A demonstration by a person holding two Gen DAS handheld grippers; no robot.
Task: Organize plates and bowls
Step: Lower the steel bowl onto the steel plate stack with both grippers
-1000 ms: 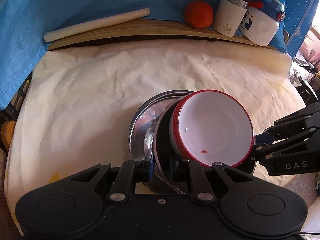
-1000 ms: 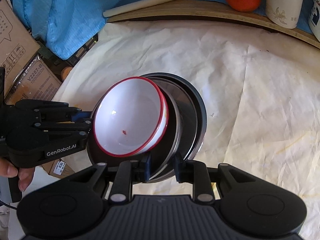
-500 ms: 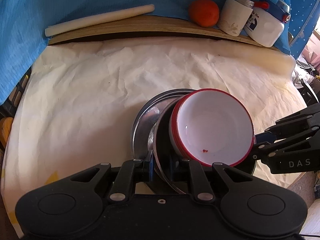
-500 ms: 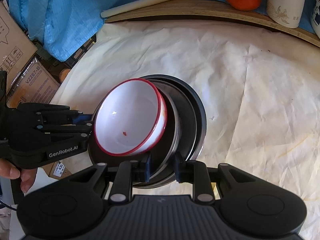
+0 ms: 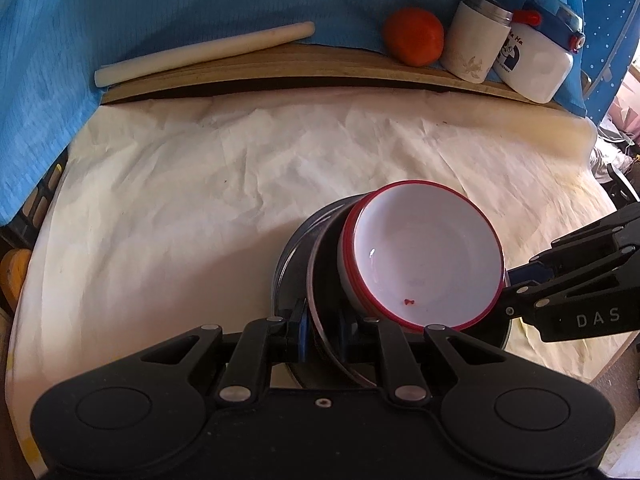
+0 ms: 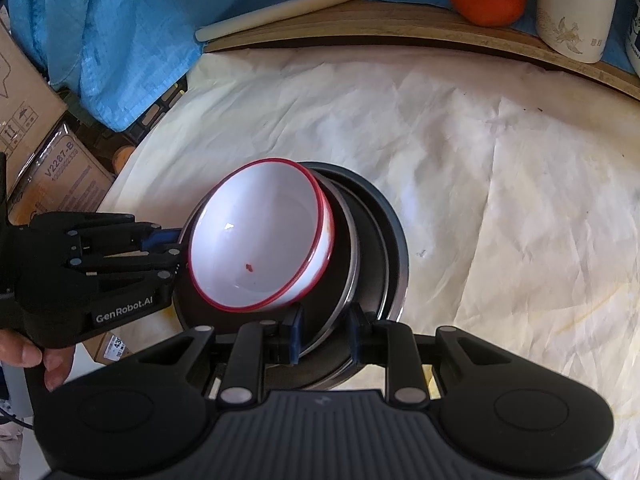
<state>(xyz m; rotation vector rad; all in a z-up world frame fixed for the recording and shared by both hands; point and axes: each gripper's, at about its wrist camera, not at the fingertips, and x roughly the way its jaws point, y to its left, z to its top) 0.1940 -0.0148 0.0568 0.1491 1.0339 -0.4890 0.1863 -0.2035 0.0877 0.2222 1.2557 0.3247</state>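
A white bowl with a red rim (image 5: 424,256) (image 6: 260,240) sits tilted in a stack of steel plates (image 5: 304,256) (image 6: 376,248) over the paper-covered table. My left gripper (image 5: 323,332) is shut on the near rim of the plate stack; it also shows at the left of the right wrist view (image 6: 176,246). My right gripper (image 6: 324,332) is shut on the stack's rim from the other side; it shows at the right of the left wrist view (image 5: 510,280). The stack's underside is hidden.
A wooden board (image 5: 280,72) lies along the table's back with a white rolling pin (image 5: 200,54), a tomato (image 5: 412,36), a cream cup (image 5: 476,40) and a white jar with a blue lid (image 5: 536,60). Blue cloth hangs behind. Cardboard boxes (image 6: 48,168) stand off the left edge.
Both grippers have carried the stack with the bowl back toward the table's near edge. The grips have not changed.
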